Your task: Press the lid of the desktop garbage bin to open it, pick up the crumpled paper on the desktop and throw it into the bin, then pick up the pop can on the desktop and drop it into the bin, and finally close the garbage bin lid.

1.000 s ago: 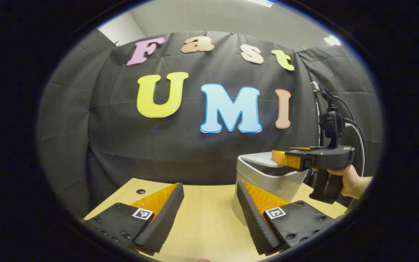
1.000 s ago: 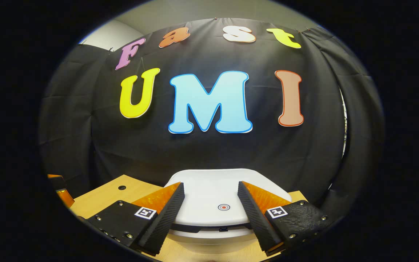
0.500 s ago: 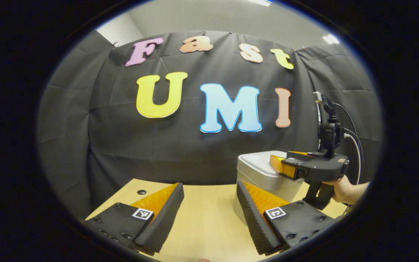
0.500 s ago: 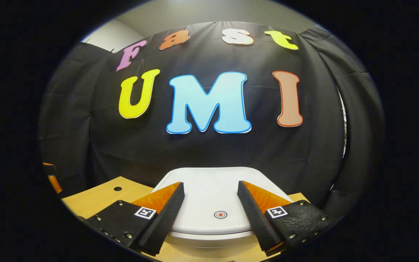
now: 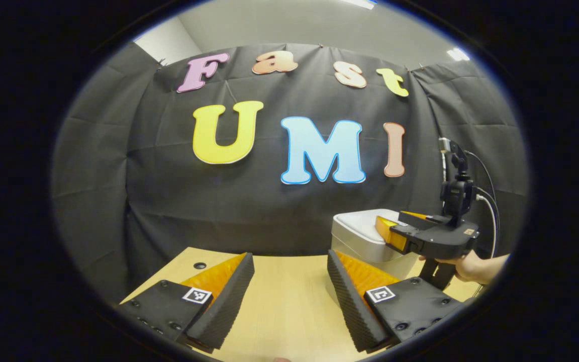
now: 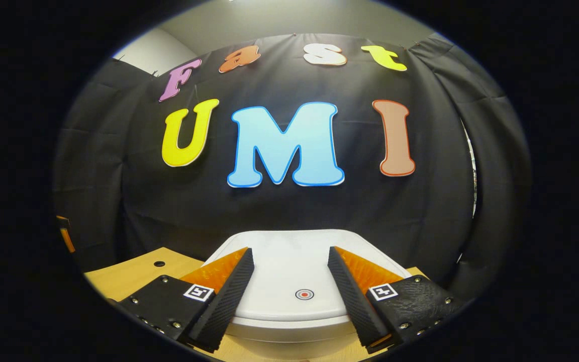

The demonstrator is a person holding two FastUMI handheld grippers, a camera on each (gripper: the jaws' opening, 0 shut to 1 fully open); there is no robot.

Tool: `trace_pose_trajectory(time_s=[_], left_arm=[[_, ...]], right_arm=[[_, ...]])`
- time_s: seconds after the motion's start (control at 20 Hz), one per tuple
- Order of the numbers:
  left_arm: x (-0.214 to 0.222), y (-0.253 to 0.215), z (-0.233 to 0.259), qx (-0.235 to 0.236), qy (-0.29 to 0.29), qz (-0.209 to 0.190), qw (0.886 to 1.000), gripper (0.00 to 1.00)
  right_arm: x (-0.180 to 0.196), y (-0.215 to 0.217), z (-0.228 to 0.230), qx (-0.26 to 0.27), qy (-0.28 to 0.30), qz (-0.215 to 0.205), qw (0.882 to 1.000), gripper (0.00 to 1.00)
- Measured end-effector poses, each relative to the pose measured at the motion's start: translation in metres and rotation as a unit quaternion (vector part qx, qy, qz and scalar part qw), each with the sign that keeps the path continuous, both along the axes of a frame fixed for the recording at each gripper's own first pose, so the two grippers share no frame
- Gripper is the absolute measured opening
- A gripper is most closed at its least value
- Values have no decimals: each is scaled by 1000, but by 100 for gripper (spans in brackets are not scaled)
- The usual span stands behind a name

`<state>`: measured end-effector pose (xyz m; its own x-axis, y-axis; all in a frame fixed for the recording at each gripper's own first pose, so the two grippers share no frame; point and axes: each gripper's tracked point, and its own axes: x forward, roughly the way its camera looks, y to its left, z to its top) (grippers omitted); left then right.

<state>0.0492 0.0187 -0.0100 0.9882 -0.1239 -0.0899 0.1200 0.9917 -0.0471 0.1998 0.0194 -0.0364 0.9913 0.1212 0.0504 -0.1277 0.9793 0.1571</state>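
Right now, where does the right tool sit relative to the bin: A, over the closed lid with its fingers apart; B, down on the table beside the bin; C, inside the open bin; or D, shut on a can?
A: in the right gripper view the right tool is over the bin's closed white lid, its fingers apart either side of the round red mark.

Counted across the two views: one garbage bin [image 6: 289, 327] with one lid [image 6: 289, 271], bearing one round red-ringed mark [image 6: 304, 294]. One wooden desktop [image 5: 279, 301] with one small dark hole [image 5: 199, 265]. Two grippers, left gripper [image 5: 289, 296] and right gripper [image 6: 289, 294], each with two fingers and two square coded tags. One hand [image 5: 473, 266].
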Motion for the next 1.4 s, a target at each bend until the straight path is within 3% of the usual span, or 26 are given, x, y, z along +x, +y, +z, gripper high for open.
trace_pose_trajectory(time_s=[0.6,0.85,0.95,1.05,1.15,1.4], left_arm=[[-32,-7,16,-2,-16,38,999,95],[-54,-16,26,6,-27,69,997,95],[-66,-21,30,11,-29,78,996,95],[-81,-30,36,12,-38,76,996,95],[-91,-34,41,21,-45,79,996,94],[-98,-42,43,18,-44,78,996,95]], right_arm=[[-10,-4,11,-19,-5,-29,999,95],[-44,-10,53,-37,-71,-13,997,95],[-42,-9,49,-17,-51,7,999,94],[-38,-10,36,15,5,30,999,95],[-36,-18,34,33,20,32,999,95],[-31,-24,16,10,19,20,1000,95]])
